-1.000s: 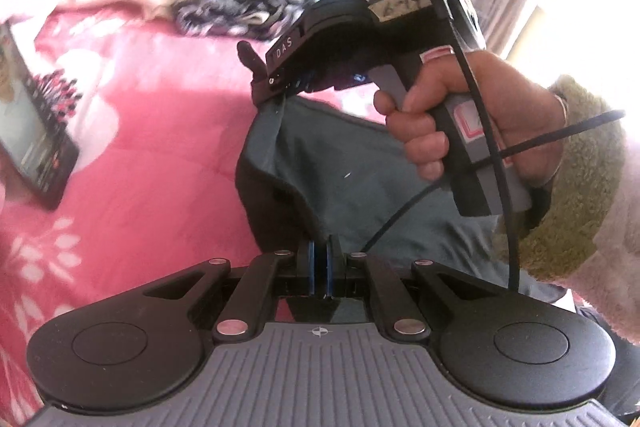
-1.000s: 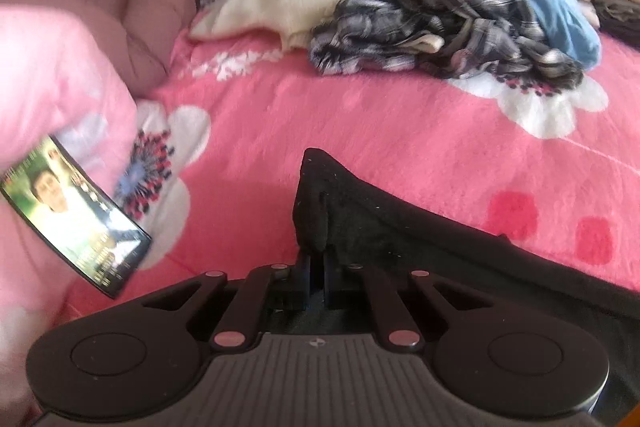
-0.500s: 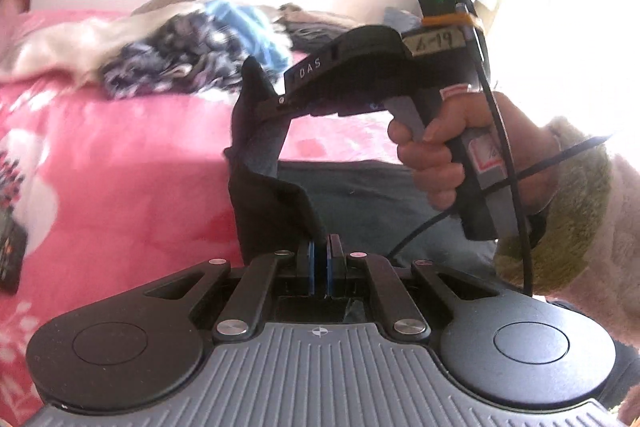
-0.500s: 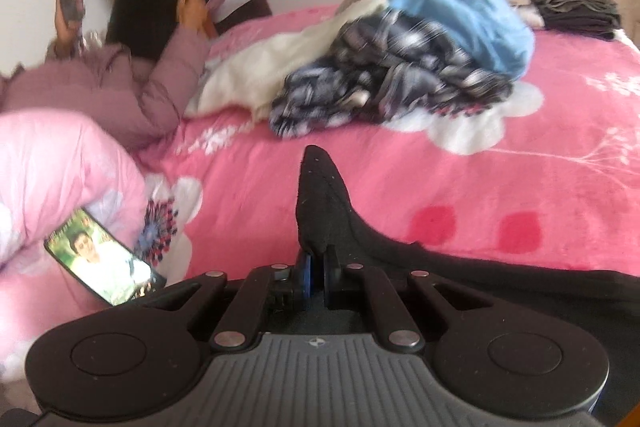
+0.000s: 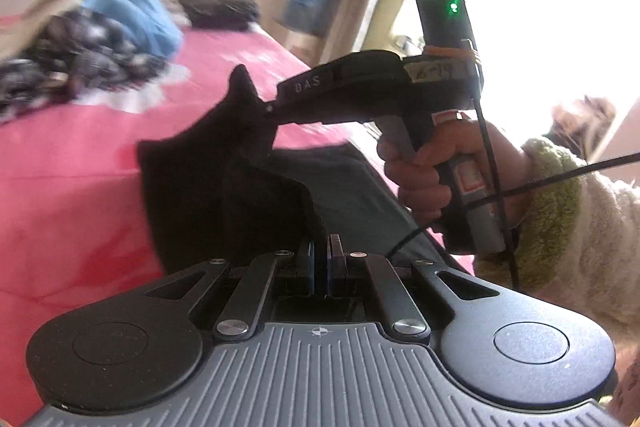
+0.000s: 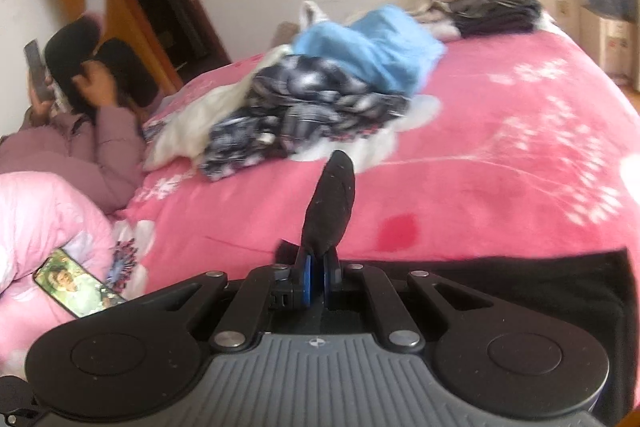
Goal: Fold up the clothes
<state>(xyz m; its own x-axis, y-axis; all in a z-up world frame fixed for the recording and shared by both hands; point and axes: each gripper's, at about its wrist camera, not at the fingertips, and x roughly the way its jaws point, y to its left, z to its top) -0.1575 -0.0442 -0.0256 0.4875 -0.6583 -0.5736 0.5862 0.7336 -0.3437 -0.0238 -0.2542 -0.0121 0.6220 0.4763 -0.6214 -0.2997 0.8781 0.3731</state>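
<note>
Both grippers, left gripper [image 5: 320, 263] and right gripper [image 6: 316, 277], clamped on dark garment [image 5: 224, 187]; pink floral bed [image 6: 500, 167]; blurred, probably clothes pile [image 6: 320, 99].

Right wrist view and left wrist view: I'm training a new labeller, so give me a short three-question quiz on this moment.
1. True or false: the right hand-held gripper is shut on the black garment.
2. What lies nearest the smartphone? A) pink quilt B) blue garment C) folded stack
3. Fill in: the left hand-held gripper grips the black garment above the ____ bedspread.

Key: 1 true; 2 A; 3 pink
</note>
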